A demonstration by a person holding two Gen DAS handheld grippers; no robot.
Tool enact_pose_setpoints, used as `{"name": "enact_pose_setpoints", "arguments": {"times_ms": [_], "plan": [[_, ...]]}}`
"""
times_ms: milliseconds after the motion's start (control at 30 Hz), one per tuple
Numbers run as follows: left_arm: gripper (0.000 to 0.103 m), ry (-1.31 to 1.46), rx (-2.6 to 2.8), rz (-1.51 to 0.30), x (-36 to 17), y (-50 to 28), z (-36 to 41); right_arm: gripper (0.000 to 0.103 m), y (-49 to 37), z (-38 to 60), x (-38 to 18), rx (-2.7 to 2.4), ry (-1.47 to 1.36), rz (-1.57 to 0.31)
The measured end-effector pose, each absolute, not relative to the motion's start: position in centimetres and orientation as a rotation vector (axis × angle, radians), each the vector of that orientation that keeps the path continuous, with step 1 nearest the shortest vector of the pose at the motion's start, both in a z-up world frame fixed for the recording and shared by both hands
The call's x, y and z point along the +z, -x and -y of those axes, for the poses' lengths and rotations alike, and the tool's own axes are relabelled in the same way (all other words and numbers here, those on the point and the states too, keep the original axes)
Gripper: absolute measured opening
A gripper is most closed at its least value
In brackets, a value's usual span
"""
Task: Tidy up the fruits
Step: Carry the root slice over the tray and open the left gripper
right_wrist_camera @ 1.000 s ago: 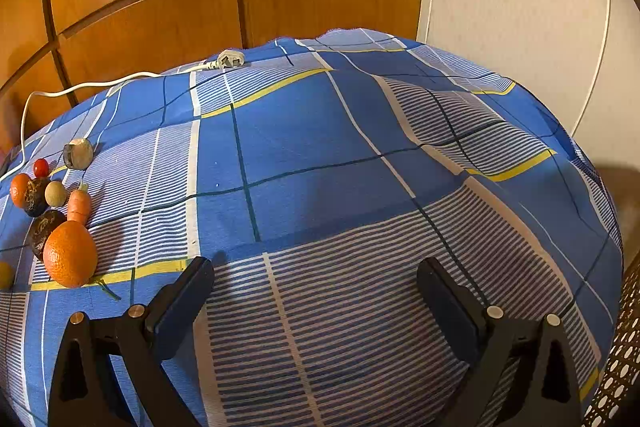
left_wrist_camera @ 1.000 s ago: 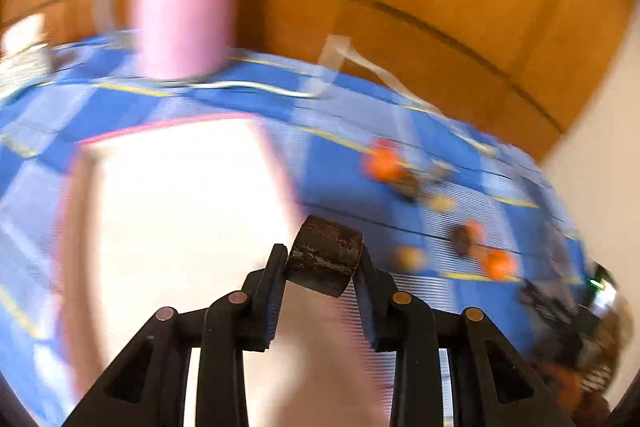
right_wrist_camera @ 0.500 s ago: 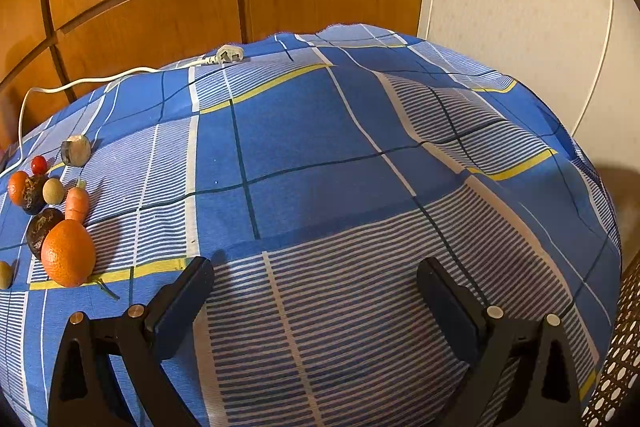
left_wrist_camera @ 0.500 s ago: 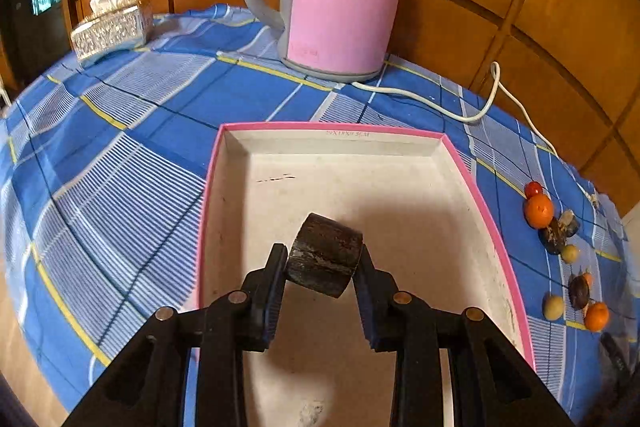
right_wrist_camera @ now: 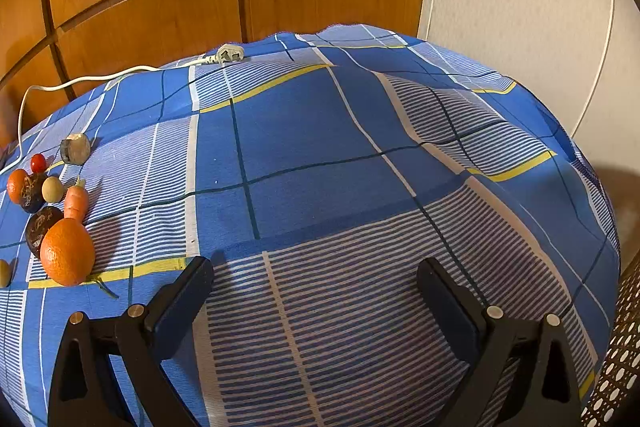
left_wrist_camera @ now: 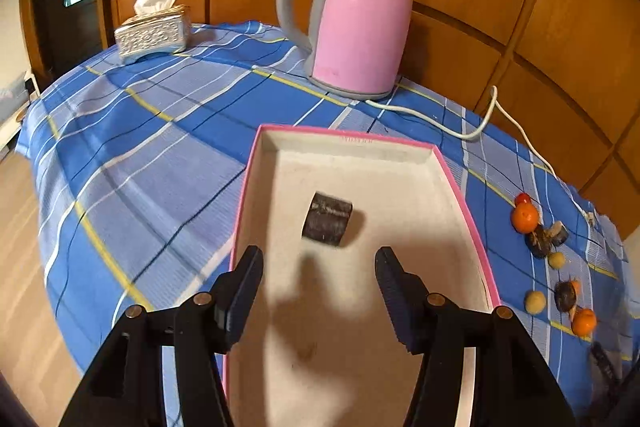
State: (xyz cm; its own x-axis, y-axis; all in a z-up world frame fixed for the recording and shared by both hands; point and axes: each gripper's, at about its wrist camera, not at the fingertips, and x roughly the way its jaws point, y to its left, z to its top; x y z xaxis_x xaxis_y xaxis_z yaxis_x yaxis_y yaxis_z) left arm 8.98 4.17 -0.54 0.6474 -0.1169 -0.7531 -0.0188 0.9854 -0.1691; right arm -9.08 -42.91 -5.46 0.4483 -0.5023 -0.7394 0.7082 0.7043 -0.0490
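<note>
A dark cylindrical piece (left_wrist_camera: pixel 327 224) sits free inside the pink-rimmed cream box (left_wrist_camera: pixel 464 195), just beyond my left gripper (left_wrist_camera: pixel 319 269), whose jaws are opening with nothing between them. Several small fruits lie on the blue checked cloth right of the box, among them an orange (left_wrist_camera: pixel 525 218) and another orange (left_wrist_camera: pixel 584 321). In the right wrist view the same group lies at the far left: a large orange (right_wrist_camera: pixel 67 251), a carrot (right_wrist_camera: pixel 76 202) and a small red fruit (right_wrist_camera: pixel 38 163). My right gripper (right_wrist_camera: pixel 314 289) stands open over bare cloth, well right of the fruits.
A pink kettle (left_wrist_camera: pixel 360 15) stands behind the box, its white cord (left_wrist_camera: pixel 486 119) trailing right to a plug (right_wrist_camera: pixel 228 55). A silver tissue box (left_wrist_camera: pixel 154 31) sits at the far left. Wood panelling backs the table; the cloth falls away at the edges.
My left gripper has let go of the dark cylindrical piece, which now lies in the box, and its jaws have spread apart. The right gripper has kept still.
</note>
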Motion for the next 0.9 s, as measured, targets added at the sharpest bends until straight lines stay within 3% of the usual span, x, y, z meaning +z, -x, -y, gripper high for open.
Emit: {"name": "enact_pose_setpoints", "arguments": {"times_ms": [300,500,633,667,733,900], "plan": [[0.066,0.155,-0.033,-0.858,-1.2,-4.0,-4.4,0.103,8.9,43.0,-5.4,-0.761,-0.286,-0.825],[0.085,0.177,0.01,-0.824,-1.4,-1.6,-4.6,0.103,8.9,43.1,-5.4,-0.759,-0.292,-0.827],[0.086,0.166,0.025,-0.823,-1.8,-1.1,-4.5,0.101,8.6,43.3,-5.2,-0.751,-0.31,-0.859],[0.086,0.169,0.028,-0.825,-1.9,-1.1,-4.5,0.098,8.4,43.4,-5.0,-0.749,-0.325,-0.879],[0.086,0.173,0.036,-0.827,-2.2,-1.0,-4.6,0.069,7.9,43.3,-4.3,-0.726,-0.333,-0.895],[0.086,0.174,0.035,-0.84,-2.7,-1.0,-4.6,0.051,5.5,41.9,-1.6,-0.54,-0.377,-0.862]]}}
